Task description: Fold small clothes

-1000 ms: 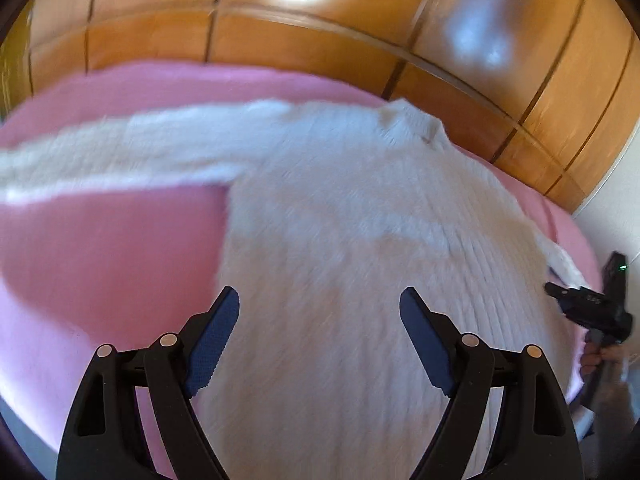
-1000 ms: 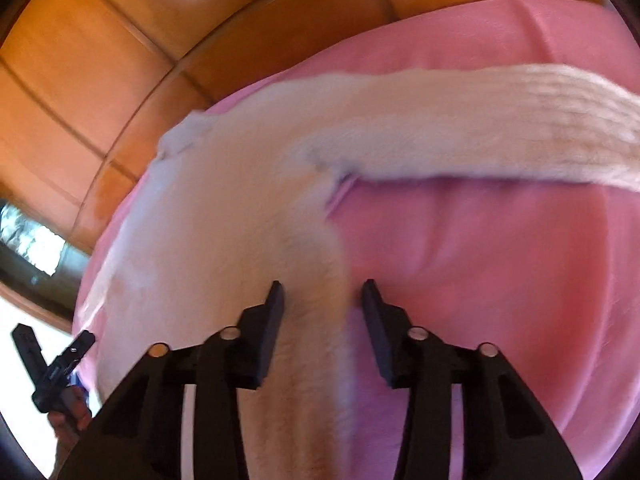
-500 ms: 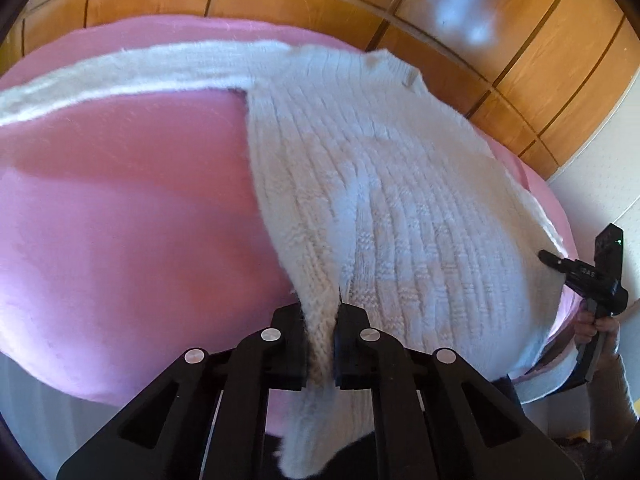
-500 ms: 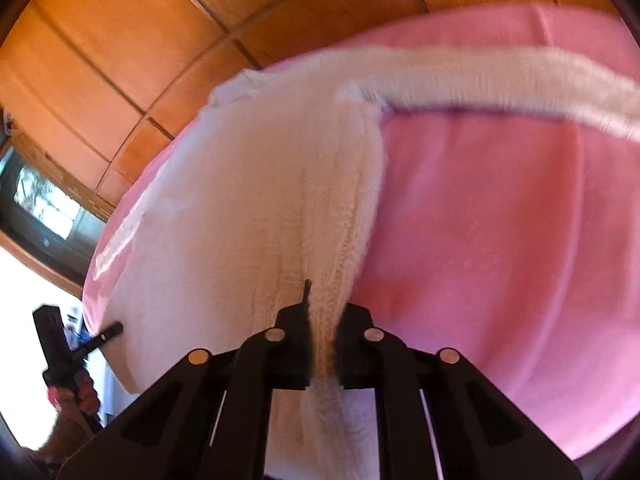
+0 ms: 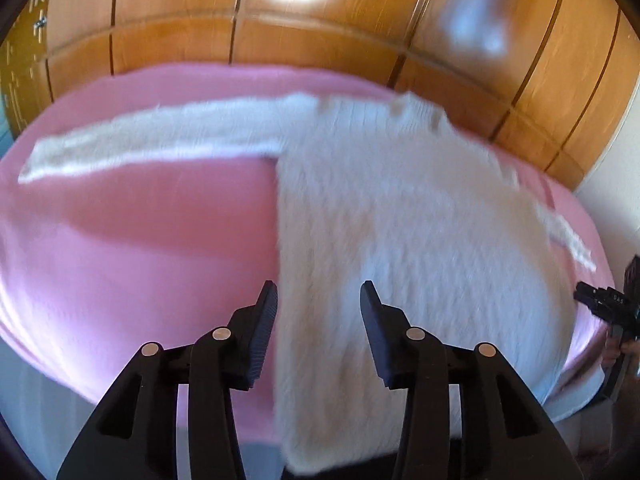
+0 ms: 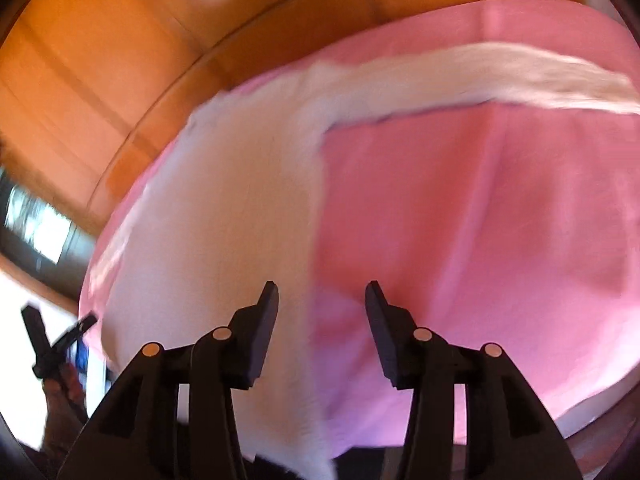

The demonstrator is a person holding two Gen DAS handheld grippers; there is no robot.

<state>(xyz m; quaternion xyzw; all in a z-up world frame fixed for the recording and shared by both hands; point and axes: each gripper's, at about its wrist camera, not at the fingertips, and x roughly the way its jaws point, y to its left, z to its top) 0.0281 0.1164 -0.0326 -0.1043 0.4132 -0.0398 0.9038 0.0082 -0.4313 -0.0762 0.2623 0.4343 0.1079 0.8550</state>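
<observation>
The white knit sweater (image 5: 400,240) lies flat on the pink bed cover (image 5: 132,248), its long axis running from the hem at six o'clock up to the collar near one o'clock, with one sleeve (image 5: 152,144) stretched out toward nine o'clock. The left tongs (image 5: 318,300) have just been opening and stand apart over the sweater's left side edge near the hem, with the knit below them and nothing pinched. In the right wrist view the right tongs (image 6: 320,300) have likewise just been opening, empty, straddling the opposite side edge (image 6: 316,208), and the other sleeve (image 6: 500,76) reaches off toward two o'clock. Both hands hover at the hem end, one to each bottom corner, so neither is nearer. Judging from this, the body lies straightened, and the next fold likely turns on the sleeves, which lie crosswise to the body, well away at the twelve o'clock end
</observation>
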